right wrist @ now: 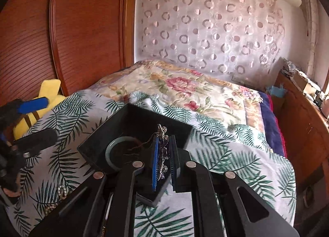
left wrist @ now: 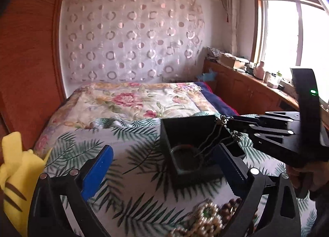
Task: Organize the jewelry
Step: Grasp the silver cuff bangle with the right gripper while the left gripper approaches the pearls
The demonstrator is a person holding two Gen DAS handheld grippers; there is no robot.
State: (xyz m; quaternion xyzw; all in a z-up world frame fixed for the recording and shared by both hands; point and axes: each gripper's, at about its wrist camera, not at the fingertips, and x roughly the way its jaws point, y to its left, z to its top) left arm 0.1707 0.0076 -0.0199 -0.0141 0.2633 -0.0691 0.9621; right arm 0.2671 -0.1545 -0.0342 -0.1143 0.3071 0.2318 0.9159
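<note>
right claw (right wrist: pixel 164 154) clenched on a silver necklace (right wrist: pixel 163 150) just above the black box (right wrist: pixel 115 134) on the bed (right wrist: pixel 236 167), chain dangling inside beside a bangle (right wrist: pixel 110 154), ready for dropping; left claw (left wrist: pixel 164 167) released, straddling the box.

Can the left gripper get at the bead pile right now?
Probably yes: the left gripper stands open and empty, with the bead pile on the bedspread just beneath it, uncovered.

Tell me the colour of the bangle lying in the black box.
Pale grey-green bangle, clearest in the right wrist view.
</note>
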